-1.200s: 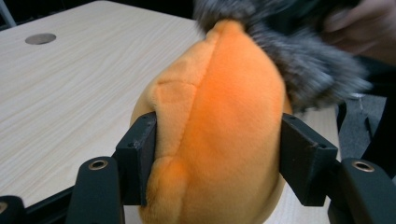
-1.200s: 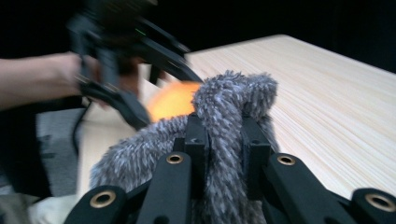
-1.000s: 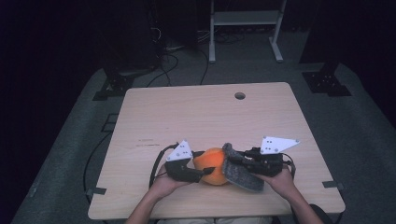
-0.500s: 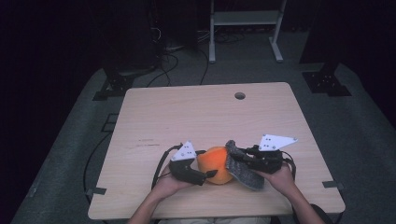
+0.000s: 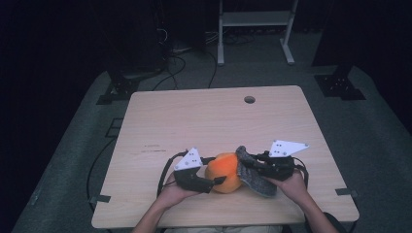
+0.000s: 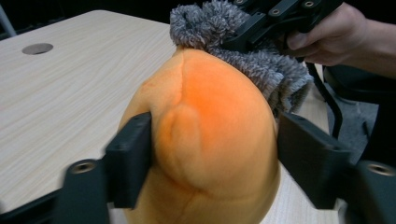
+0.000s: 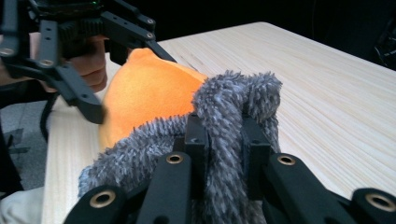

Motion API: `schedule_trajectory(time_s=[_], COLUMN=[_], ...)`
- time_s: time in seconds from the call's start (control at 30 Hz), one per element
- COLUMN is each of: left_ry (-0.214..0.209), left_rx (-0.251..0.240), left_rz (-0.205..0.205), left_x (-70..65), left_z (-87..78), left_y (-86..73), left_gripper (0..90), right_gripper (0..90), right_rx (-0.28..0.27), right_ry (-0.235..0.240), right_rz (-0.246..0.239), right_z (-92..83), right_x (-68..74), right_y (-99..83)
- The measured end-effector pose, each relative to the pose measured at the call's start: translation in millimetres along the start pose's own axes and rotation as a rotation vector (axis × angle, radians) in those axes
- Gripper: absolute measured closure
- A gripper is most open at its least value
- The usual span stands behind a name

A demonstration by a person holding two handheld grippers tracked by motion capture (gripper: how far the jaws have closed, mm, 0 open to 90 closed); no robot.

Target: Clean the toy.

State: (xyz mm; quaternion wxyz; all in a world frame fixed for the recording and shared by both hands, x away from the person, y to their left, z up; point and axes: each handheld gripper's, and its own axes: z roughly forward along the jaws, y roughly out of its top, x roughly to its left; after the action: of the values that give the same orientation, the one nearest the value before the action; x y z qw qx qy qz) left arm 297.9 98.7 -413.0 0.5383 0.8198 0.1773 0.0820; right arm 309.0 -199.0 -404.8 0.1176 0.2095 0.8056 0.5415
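Note:
An orange plush ball (image 5: 224, 171) rests near the table's front edge. My left gripper (image 5: 216, 171) is shut on it, one jaw pressing each side of the orange plush (image 6: 210, 130). A grey fuzzy cloth (image 5: 255, 179) lies against the ball's right side and drapes over its top. My right gripper (image 5: 247, 165) is shut on a fold of that grey cloth (image 7: 233, 102), pinched between its two jaws. From the right gripper view the orange plush (image 7: 144, 93) sits just behind the cloth, with the left gripper (image 7: 128, 81) around it. A hand holds each gripper.
The pale wooden table (image 5: 194, 116) has a round cable hole (image 5: 249, 99) near its far edge. Black cables trail from both grippers over the near edge. A white metal frame (image 5: 252, 29) and dark stands rise from the floor beyond the table.
The right gripper has edged slightly left toward the ball with the grey cloth. The left gripper and the ball have barely moved.

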Motion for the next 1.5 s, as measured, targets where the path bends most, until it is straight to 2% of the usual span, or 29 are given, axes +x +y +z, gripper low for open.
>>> schedule_trajectory(time_s=[0.07, 0.1, 0.17, 0.27, 0.33, 0.37, 0.4, 0.43, 0.5, 0.57, 0.63, 0.73, 0.83, 0.87, 0.9, 0.97, 1.03, 1.07, 1.13, 1.2, 1.27, 1.33, 1.43, 1.5], left_ry=[0.026, 0.03, 0.011, 0.026, 0.033, 0.033, 0.038, 0.032, 0.015, 0.003, 0.014, 0.055, 0.09, 0.099, 0.112, 0.128, 0.116, 0.102, 0.084, 0.077, 0.076, 0.057, 0.043, 0.05], left_rx=[0.027, 0.05, 0.061, 0.047, 0.047, 0.054, 0.059, 0.061, 0.053, 0.053, 0.054, 0.05, 0.026, 0.014, 0.005, 0.014, 0.027, 0.037, 0.052, 0.059, 0.064, 0.06, 0.045, 0.047], left_rz=[0.0, -0.018, -0.047, -0.022, -0.009, 0.004, 0.016, 0.014, 0.002, -0.003, 0.009, 0.041, 0.05, 0.05, 0.049, 0.048, 0.037, 0.036, 0.052, 0.064, 0.072, 0.058, 0.032, 0.049], left_x=[2.4, 4.6, 7.6, 4.0, 0.1, -2.6, -3.8, -3.2, -2.2, -2.4, -4.1, -8.1, -10.2, -10.0, -9.4, -8.4, -8.5, -8.9, -9.8, -10.8, -10.8, -7.6, -3.5, -5.2], left_z=[1.7, 3.7, 6.8, 9.3, 13.0, 14.3, 14.1, 12.7, 11.8, 13.2, 15.6, 17.1, 13.9, 11.5, 9.0, 8.0, 11.2, 13.2, 14.5, 13.8, 12.3, 8.7, 6.0, 7.8], left_y=[-2.0, -3.4, -6.9, -7.9, -6.6, -5.7, -5.3, -5.6, -7.1, -6.8, -6.2, -5.3, -2.4, -1.3, -0.3, 0.4, -1.5, -2.1, -2.3, -3.5, -4.9, -4.8, -4.3, -5.6], left_gripper=[18.5, 15.2, 13.7, 26.1, 30.3, 31.1, 31.2, 31.1, 30.0, 26.4, 25.0, 31.9, 38.2, 38.9, 39.4, 38.8, 35.5, 32.6, 28.4, 28.3, 29.7, 29.4, 27.0, 29.6], right_gripper=[76.3, 76.3, 76.3, 76.4, 76.4, 76.3, 76.3, 76.4, 76.4, 76.4, 76.4, 76.4, 76.3, 76.3, 76.3, 76.4, 76.4, 76.3, 76.3, 76.3, 76.3, 76.3, 76.3, 76.3], right_rx=[0.001, 0.0, 0.0, -0.014, -0.048, -0.046, -0.032, -0.026, -0.033, -0.022, -0.01, -0.015, -0.038, -0.036, -0.042, -0.03, 0.014, 0.021, 0.021, 0.0, 0.004, 0.005, 0.014, 0.01], right_ry=[-0.001, 0.001, 0.005, 0.028, 0.088, 0.098, 0.092, 0.084, 0.083, 0.041, 0.012, 0.025, 0.082, 0.073, 0.065, 0.038, 0.015, 0.018, 0.023, 0.047, 0.055, 0.059, 0.033, 0.037], right_rz=[0.008, 0.01, 0.01, -0.004, -0.016, -0.04, -0.071, -0.08, -0.042, -0.029, -0.019, -0.032, -0.073, -0.093, -0.091, -0.049, -0.037, -0.028, -0.042, -0.05, -0.062, -0.046, -0.038, -0.027], right_z=[-0.4, -0.5, -0.5, -0.6, 0.9, 3.4, 6.1, 7.3, 5.1, 1.0, -2.5, -3.1, 2.2, 3.0, 2.8, 1.7, 4.4, 5.5, 6.1, 6.1, 8.6, 9.6, 7.8, 6.2], right_x=[-2.1, -2.5, -1.8, 6.2, 14.6, 19.8, 23.6, 24.1, 16.5, 9.4, 5.0, 12.2, 26.4, 29.2, 27.9, 18.4, 10.3, 9.4, 13.8, 19.2, 22.1, 17.6, 13.1, 12.2], right_y=[-0.8, -1.0, -0.8, 2.8, 8.1, 10.9, 12.8, 13.1, 10.7, 7.7, 4.8, 6.5, 13.4, 15.6, 16.7, 13.9, 6.9, 4.6, 6.0, 8.8, 10.3, 8.6, 6.0, 5.3])
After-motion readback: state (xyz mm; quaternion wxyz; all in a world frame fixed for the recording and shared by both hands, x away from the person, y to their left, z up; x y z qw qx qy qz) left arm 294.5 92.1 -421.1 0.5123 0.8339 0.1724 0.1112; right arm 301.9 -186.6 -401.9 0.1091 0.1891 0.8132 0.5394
